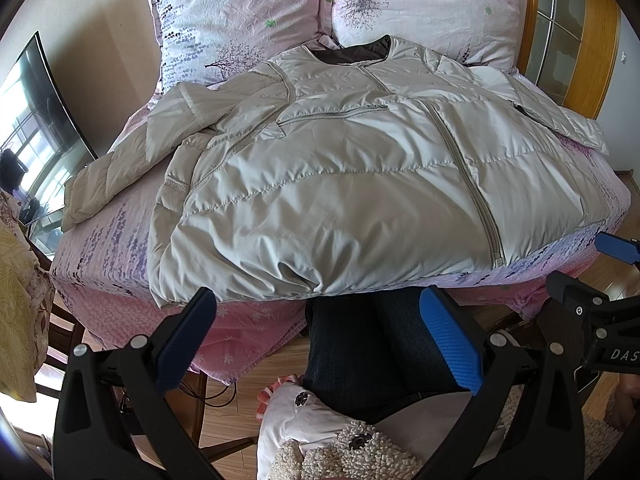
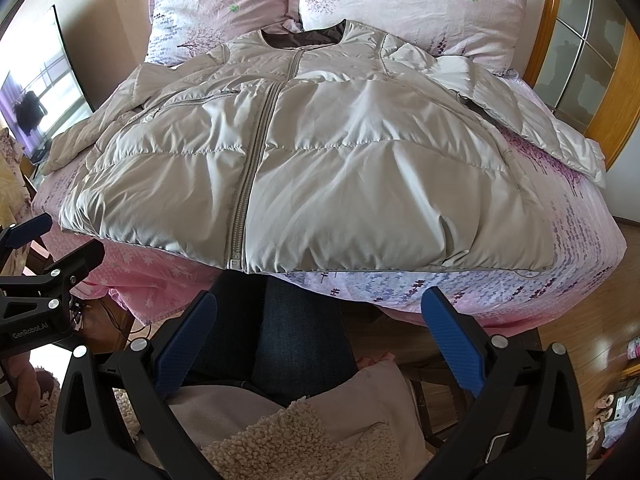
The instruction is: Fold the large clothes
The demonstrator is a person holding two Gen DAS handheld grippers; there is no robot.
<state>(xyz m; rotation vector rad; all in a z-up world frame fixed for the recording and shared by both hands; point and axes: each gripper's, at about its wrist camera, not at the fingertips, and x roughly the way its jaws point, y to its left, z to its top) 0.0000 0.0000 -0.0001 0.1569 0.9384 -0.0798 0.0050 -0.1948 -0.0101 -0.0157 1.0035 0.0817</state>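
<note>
One jacket [image 2: 320, 160] on one bed [image 2: 580, 240] — two pillows [image 2: 420, 4] behind it, one TV [image 1: 36, 120], and two claws — left [image 1: 316, 344], right [image 2: 320, 344].

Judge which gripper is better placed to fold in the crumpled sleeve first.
Left, probably. The crumpled sleeve lies on that side of the jacket, nearer the open left gripper. The open right gripper faces the hem by the flat sleeve.
</note>
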